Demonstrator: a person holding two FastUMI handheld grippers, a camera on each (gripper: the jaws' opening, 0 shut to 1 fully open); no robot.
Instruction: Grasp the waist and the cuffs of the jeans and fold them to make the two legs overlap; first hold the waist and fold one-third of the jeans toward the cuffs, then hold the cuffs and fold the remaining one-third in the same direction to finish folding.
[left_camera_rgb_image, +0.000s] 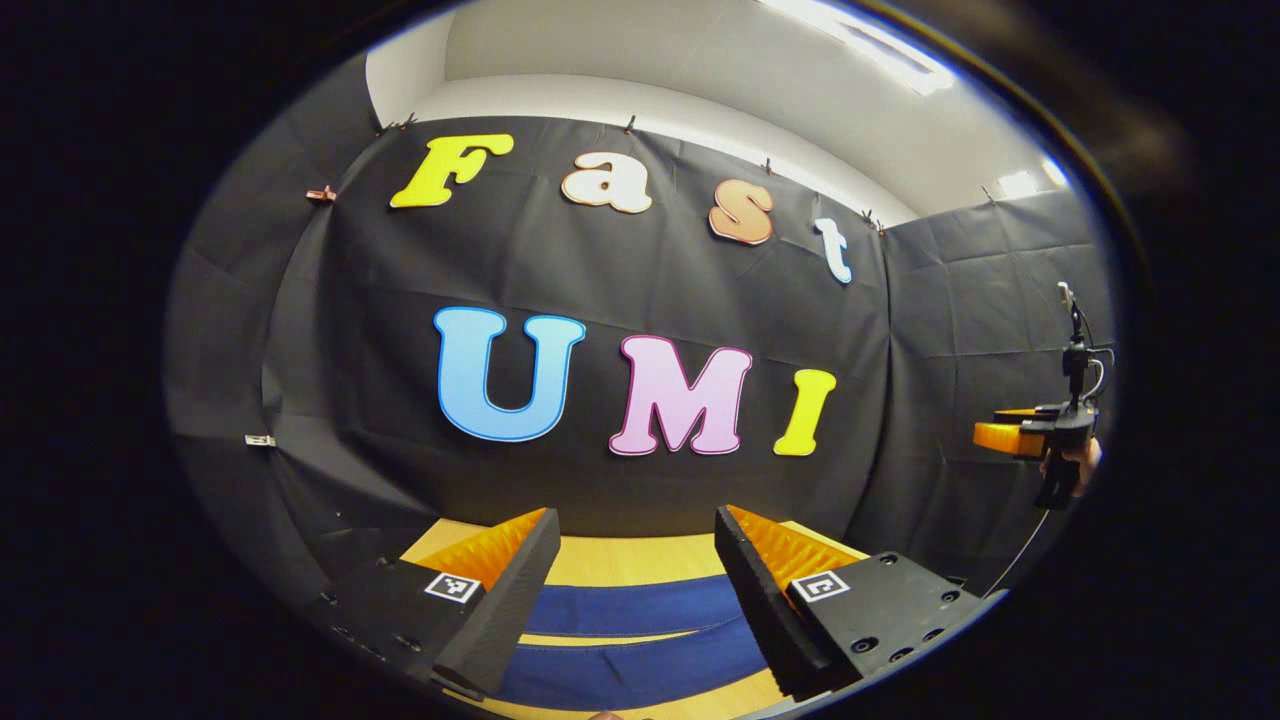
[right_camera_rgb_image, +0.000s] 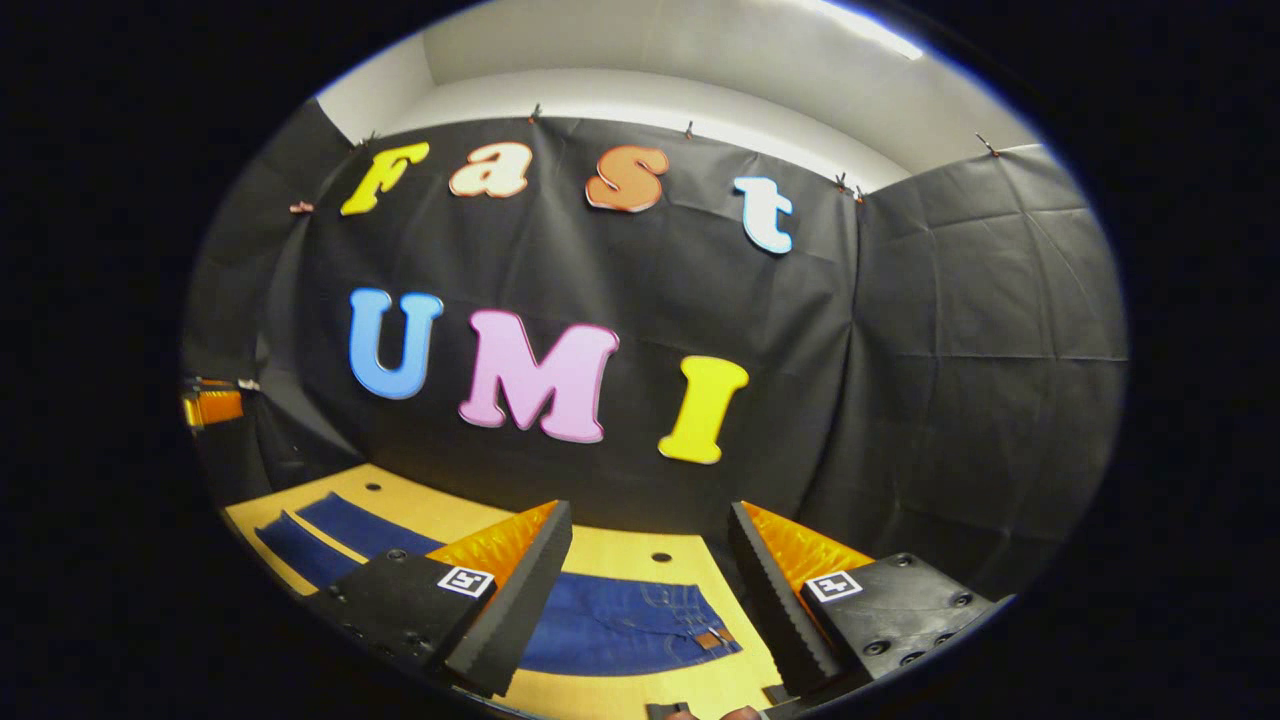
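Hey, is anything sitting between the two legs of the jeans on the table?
No. In the left gripper view, only a bare strip of table separates the two legs of the jeans.

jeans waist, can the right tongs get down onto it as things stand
Probably yes. The right tongs stand open above the waist of the jeans, which lie flat on the table with nothing lying between.

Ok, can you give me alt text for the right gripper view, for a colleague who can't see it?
The right hand-held gripper hangs open above blue jeans lying flat and unfolded on a wooden table, waist end nearest, legs stretching away to the left. The left hand-held gripper shows at the far left edge.
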